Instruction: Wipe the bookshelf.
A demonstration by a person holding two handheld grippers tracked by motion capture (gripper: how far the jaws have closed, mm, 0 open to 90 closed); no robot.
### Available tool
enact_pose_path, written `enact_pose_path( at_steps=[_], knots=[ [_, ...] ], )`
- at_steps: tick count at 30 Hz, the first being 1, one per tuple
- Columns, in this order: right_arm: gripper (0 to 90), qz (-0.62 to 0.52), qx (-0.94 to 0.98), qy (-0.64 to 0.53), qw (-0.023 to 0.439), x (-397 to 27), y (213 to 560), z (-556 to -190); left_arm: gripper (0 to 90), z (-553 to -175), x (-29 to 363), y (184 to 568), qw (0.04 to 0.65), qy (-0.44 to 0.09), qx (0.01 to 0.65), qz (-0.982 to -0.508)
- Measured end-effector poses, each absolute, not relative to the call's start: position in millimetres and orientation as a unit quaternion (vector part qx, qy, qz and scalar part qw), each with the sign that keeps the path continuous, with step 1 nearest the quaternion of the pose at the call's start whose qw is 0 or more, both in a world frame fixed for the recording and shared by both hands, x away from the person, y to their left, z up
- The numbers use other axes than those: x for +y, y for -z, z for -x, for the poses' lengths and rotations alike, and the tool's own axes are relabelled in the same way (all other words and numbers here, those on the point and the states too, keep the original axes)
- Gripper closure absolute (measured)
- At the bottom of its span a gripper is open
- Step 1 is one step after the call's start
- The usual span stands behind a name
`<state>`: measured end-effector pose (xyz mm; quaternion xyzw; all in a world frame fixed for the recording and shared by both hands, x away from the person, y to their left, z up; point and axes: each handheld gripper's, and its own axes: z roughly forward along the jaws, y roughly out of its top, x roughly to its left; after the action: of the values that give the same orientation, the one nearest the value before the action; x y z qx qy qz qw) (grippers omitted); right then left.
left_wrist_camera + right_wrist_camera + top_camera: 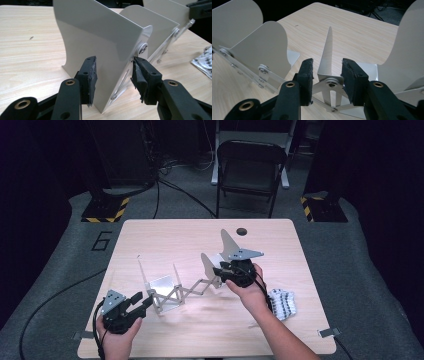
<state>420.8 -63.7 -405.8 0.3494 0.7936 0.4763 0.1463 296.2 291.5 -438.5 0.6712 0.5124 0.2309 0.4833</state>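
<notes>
The person is working an expanding metal rack point(186, 287), a row of thin upright divider plates joined along the bottom by a scissor linkage, lying across the middle of the table point(165, 232) from near left to far right.

The left gripper point(141, 303) is sitting at the rack's near-left end. In the left gripper view its jaws are half open and straddling the end plate point(100, 42): the left pad point(91, 75) is lying against the plate's face, while the right pad point(140, 77) is sitting at the riveted edge, and a firm squeeze cannot be confirmed.

The right gripper point(223, 270) is at the far-right end. In the right gripper view its jaws are about half open on either side of a thin plate point(327, 55) and the rivet point(332, 83) at its foot, with a small gap on each side, so nothing is clamped there.

2 risks are standing out. If the hands are pulling apart while the pads are only brushing smooth sheet metal, 1 end is likely to slip free and the rack is going to skid or tip. If a pad is closing over the linkage instead of a plate, the crossing bars could be jammed or bent. A patterned cloth point(281, 303) is lying near the right forearm and could be snagged by the trailing cable.
</notes>
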Motion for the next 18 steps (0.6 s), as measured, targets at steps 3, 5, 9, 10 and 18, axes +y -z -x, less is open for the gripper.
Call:
enact_pose_path(
  at_steps=[3,5,9,10,18],
  knots=[
    [60.6,-0.360,0.788,-0.480,0.135,-63,406,-414,54.6,-300,295,438,0.479,-0.239,0.516,-0.669],
    [60.6,-0.360,0.789,-0.480,0.133,-63,406,-413,54.7,-301,296,438,0.477,-0.240,0.518,-0.668],
    [60.4,-0.356,0.790,-0.481,0.134,-62,406,-401,55.2,-306,302,439,0.482,-0.240,0.519,-0.663],
    [60.4,-0.356,0.790,-0.481,0.134,-62,406,-401,55.3,-306,302,439,0.482,-0.240,0.519,-0.663],
    [59.7,-0.348,0.792,-0.484,0.132,-61,408,-381,55.7,-311,311,442,0.490,-0.237,0.515,-0.662]
  ],
)
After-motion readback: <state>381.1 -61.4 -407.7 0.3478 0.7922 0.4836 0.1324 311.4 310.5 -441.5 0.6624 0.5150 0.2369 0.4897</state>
